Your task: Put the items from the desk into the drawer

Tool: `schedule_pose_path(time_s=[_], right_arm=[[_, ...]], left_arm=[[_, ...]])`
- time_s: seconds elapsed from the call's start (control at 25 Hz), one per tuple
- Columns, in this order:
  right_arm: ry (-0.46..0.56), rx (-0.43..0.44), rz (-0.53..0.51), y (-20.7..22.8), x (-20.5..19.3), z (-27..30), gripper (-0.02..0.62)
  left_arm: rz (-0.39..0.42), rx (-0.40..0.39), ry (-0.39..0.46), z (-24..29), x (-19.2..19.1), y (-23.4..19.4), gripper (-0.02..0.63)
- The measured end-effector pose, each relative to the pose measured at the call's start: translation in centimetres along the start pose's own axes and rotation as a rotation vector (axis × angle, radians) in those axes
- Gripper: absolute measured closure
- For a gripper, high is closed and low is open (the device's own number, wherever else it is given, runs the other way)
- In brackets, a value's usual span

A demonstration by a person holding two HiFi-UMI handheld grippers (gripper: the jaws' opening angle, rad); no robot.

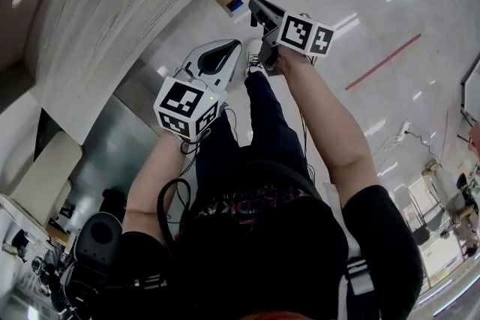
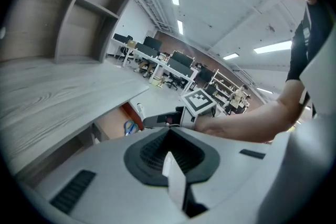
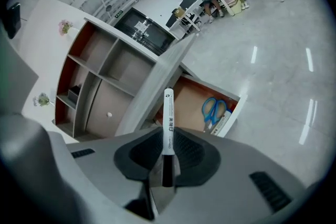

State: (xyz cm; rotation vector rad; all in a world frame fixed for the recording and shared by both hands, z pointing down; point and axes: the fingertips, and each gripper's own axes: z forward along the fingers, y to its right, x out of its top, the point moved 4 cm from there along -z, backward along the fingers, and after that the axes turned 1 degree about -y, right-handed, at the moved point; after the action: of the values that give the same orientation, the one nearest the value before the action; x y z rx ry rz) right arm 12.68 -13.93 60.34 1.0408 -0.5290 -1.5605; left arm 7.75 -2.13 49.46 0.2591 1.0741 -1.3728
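Marker (image 3: 168, 118) stands clamped in the right gripper (image 3: 166, 168) above the open drawer (image 3: 189, 97); delivery seems underway, next it likely needs lowering inside and releasing. Left gripper (image 2: 176, 178) is closed, empty.

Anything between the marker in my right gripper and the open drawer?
Nothing. The right gripper view shows the marker aimed at the drawer, whose floor is bare left of the scissors.

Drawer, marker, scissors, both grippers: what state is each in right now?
Drawer, open.
Scissors, lying inside the drawer.
Marker, clamped at its dark end, white end sticking out.
Right gripper, shut on the marker.
Left gripper, jaws together, nothing between them.
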Motion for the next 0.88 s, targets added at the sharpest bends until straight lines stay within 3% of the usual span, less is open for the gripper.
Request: schedule_pose_path(time_s=[0.16, 0.36, 0.88], right_arm=[[-0.050, -0.023, 0.046, 0.6, 0.6, 2.9, 0.520], [-0.098, -0.066, 0.045, 1.3, 1.1, 5.9, 0.520], [-0.213, -0.198, -0.096, 2.0, 1.2, 7.6, 0.520]], left_arm=[[-0.073, 0.009, -0.017, 0.1, -1.2, -0.3, 0.595], [-0.102, 0.019, -0.037, 0.1, -2.5, -0.9, 0.595], [-0.132, 0.067, -0.043, 0.2, -3.2, -1.3, 0.595]])
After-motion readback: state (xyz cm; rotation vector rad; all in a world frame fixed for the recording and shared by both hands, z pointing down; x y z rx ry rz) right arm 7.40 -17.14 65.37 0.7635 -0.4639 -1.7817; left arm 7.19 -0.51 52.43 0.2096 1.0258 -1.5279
